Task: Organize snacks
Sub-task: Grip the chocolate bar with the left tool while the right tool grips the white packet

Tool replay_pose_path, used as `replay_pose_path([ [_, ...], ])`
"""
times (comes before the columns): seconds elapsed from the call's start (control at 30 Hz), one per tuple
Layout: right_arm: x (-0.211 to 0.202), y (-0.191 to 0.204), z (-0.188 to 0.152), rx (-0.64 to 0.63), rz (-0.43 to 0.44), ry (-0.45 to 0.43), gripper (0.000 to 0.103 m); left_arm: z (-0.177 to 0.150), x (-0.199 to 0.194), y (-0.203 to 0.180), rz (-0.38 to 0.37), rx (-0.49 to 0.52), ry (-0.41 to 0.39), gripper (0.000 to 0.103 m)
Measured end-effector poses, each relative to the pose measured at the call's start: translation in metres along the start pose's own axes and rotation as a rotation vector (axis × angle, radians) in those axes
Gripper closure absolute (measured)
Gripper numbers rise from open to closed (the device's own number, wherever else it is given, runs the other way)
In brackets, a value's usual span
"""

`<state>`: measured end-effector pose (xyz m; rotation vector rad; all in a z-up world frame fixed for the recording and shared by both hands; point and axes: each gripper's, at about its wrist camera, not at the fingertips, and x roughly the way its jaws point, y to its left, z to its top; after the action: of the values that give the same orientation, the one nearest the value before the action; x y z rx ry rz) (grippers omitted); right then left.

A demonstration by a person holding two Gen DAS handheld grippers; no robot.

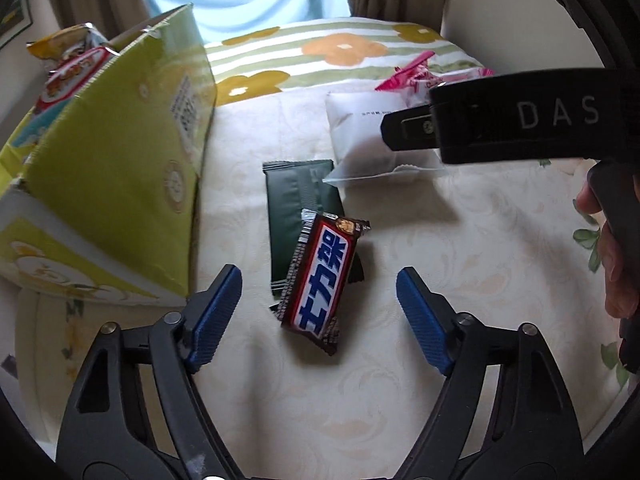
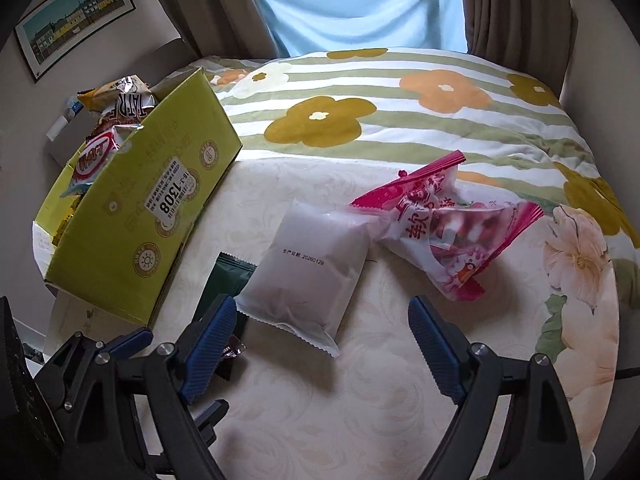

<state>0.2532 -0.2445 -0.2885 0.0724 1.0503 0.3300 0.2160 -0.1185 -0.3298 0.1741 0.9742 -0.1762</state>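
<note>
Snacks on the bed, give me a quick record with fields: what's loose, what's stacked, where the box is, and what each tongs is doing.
surface: cream patterned bedspread
box: green carton at left, already holding snack packets
loose snacks: chocolate bar, dark green packet, white pouch, pink bag
stacked: chocolate bar lies on the dark green packet
left tongs: open, either side of the chocolate bar, not touching
right tongs: open, above the white pouch

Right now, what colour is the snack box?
Yellow-green, with round emblems; the box shows best in the right wrist view.
</note>
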Motion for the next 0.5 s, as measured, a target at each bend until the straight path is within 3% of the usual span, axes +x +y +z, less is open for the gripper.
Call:
replay_pose_path([
  [0.1,0.005,-0.001,-0.004,0.023,-0.004,-0.004,0.018,0.000,0.007,-0.001,-0.012,0.017,0.002,0.042],
  [0.33,0.014,0.002,-0.004,0.040,-0.014,0.005,0.018,0.000,0.010,0.003,-0.013,0.031,-0.001,0.058],
  [0.5,0.017,0.002,-0.004,0.055,-0.019,0.009,0.018,0.004,0.008,0.003,-0.004,0.054,-0.001,0.075],
])
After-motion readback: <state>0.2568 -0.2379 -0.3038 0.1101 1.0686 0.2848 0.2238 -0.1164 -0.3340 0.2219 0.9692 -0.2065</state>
